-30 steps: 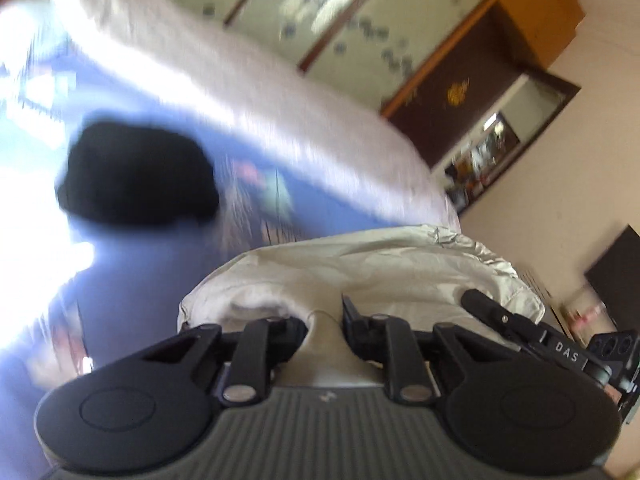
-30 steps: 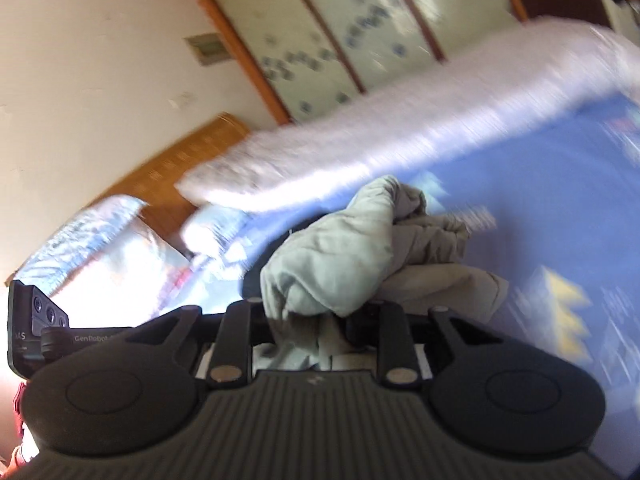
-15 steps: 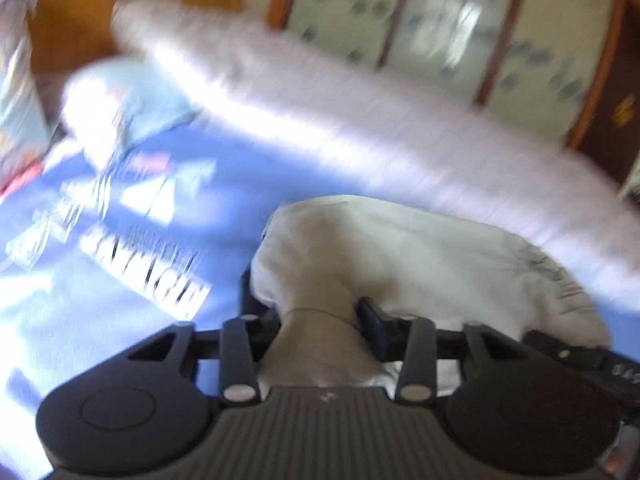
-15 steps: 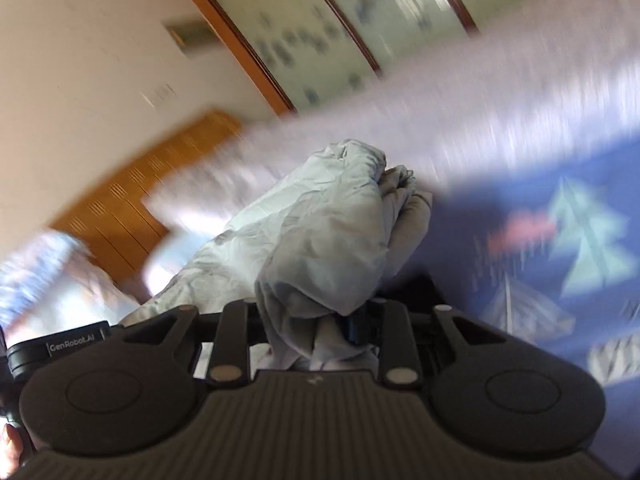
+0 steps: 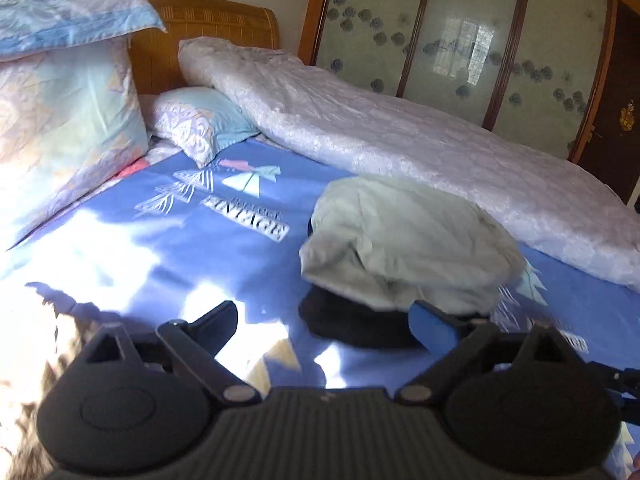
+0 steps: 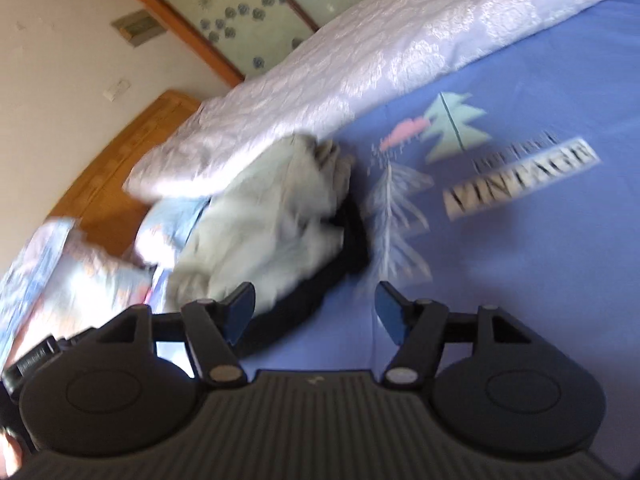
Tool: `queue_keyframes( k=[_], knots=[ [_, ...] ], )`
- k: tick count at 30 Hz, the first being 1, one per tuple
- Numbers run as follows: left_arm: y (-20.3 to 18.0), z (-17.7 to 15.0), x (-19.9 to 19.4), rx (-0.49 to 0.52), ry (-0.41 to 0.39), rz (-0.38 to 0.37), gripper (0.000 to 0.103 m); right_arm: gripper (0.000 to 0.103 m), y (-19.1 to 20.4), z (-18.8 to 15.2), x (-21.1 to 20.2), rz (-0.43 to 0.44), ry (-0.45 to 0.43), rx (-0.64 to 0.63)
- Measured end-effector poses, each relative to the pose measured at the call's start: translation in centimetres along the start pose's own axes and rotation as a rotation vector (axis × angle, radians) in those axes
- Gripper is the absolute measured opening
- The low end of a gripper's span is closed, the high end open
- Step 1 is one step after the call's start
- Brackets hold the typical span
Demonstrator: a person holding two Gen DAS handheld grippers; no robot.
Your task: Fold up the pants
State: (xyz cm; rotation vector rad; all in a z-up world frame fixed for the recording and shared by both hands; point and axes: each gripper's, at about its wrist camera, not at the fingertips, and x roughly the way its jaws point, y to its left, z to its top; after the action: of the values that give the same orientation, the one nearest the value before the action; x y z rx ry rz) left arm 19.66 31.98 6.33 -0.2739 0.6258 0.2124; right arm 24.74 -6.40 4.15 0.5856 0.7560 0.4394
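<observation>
The pale grey-green pants [image 5: 404, 240] lie in a folded bundle on top of a black garment [image 5: 352, 324] on the blue bedsheet [image 5: 224, 240]. My left gripper [image 5: 324, 320] is open and empty, just in front of the bundle. In the right wrist view the pants [image 6: 272, 220] lie on the black garment [image 6: 344, 256], blurred. My right gripper [image 6: 316, 308] is open and empty, close to the bundle's near edge.
A rolled white quilt [image 5: 400, 136] runs along the far side of the bed. Pillows [image 5: 60, 96] are stacked at the wooden headboard [image 5: 208, 28]. A wardrobe with glass doors [image 5: 460, 40] stands behind the bed.
Both grippers held the pants above the bed; now both have opened and let go, and the bundle rests on the black garment. Both grippers have pulled back a little.
</observation>
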Motion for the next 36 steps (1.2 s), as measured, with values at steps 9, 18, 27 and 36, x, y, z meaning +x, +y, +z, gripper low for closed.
queue_keyframes(
  k=[9, 18, 27, 36],
  knots=[
    [-1.2, -16.3, -12.5, 0.050, 0.196, 0.006, 0.095, 0.068, 3.8, -16.0, -13.8, 0.011, 0.101, -0.223],
    [-4.3, -23.4, -18.6, 0.130, 0.258, -0.008, 0.096, 0.068, 3.2, -23.7, -20.2, -0.146, 0.085, -0.271],
    [-5.0, -25.4, -21.9, 0.219, 0.166, 0.011, 0.099, 0.068, 4.9, -25.4, -23.6, -0.196, -0.040, -0.306],
    [-5.0, -24.5, -24.6, 0.248, 0.049, 0.009, 0.103, 0.069, 6.7, -25.1, -23.7, -0.229, -0.138, -0.303]
  ],
)
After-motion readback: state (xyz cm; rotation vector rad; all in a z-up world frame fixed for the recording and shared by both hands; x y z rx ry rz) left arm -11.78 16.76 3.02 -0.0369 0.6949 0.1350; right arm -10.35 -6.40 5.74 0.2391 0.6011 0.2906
